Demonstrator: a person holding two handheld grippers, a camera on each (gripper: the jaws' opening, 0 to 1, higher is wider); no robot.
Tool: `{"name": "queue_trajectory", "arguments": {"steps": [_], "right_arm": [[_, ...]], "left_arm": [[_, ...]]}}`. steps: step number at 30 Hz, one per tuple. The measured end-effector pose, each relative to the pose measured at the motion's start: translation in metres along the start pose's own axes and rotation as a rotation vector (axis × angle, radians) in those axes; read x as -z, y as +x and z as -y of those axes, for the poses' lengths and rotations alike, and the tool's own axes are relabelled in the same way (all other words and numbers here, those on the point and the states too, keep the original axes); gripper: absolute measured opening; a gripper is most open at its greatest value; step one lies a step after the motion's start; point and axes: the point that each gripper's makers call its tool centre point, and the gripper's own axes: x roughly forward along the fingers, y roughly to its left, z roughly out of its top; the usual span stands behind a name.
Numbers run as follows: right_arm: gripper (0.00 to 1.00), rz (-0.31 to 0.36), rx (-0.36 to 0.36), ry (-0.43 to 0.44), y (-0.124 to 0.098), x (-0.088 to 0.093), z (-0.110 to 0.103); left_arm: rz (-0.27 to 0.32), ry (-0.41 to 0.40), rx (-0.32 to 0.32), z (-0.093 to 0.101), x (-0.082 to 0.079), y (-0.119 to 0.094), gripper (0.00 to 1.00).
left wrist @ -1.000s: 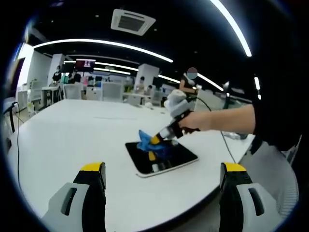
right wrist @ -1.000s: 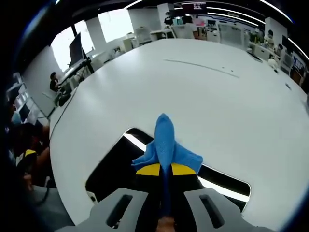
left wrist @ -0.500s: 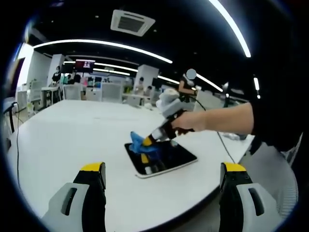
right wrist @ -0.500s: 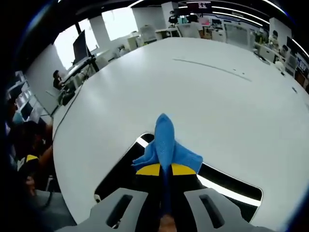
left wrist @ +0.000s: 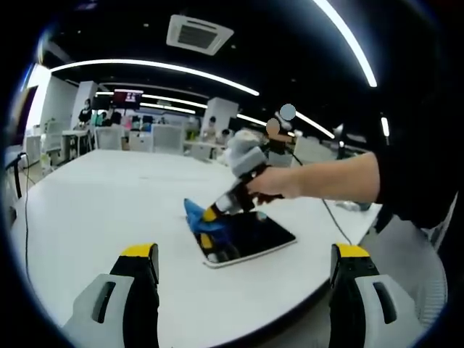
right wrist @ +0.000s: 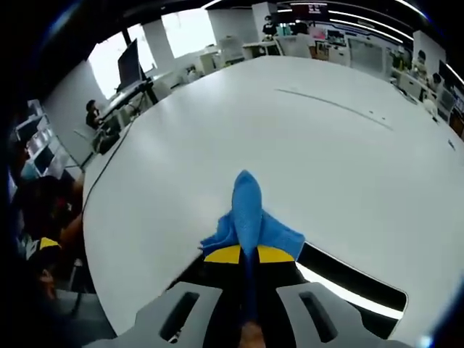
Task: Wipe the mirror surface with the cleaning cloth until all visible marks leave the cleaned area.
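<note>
In the left gripper view the left tool (left wrist: 243, 279) hangs over the near part of the white table (left wrist: 87, 210), its yellow-tipped jaws spread wide with nothing between them. Beyond it lies the mirror (left wrist: 250, 235), a dark, white-edged slab flat on the table. Since the earlier frames the right tool (left wrist: 210, 215), held in a person's hand (left wrist: 272, 183), has slid leftward across the glass, and the cleaning cloth (left wrist: 199, 221) now sits at the mirror's left edge, partly over the table, where a second ago it was nearer the middle.

In the right gripper view the right tool (right wrist: 249, 254) has its jaws pressed together, pinching the blue cleaning cloth (right wrist: 250, 214), which bunches up and forward from the tips. Less of the mirror (right wrist: 341, 279) shows under the jaws than before; its dark surface with a reflected strip of light lies to the lower right, and the cloth's tip reaches over bare table (right wrist: 239, 123).

The table is broad and pale. Around it is an open office with desks, seated people at the left and long ceiling lights (left wrist: 152, 65).
</note>
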Motion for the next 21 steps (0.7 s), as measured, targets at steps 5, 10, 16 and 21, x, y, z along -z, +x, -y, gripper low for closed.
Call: {"name": "queue_trajectory", "arguments": {"steps": [5,10,16,21], "right_arm": [[0.01,-0.003,-0.015,-0.010,0.005,-0.004,-0.007],[0.00,-0.006,-0.021,-0.027,0.008,-0.006,-0.008],[0.00,0.002,-0.011,-0.056,0.006,-0.004,-0.011],[0.00,-0.002,-0.015,-0.074,0.002,0.001,-0.020]], "left_arm": [[0.000,-0.001,-0.001,0.000,0.000,0.000,0.99],[-0.005,-0.001,0.003,0.001,0.001,0.001,0.99],[-0.004,-0.003,-0.001,0.000,0.001,0.000,0.99],[-0.006,-0.003,0.002,0.001,0.001,0.000,0.99]]}}
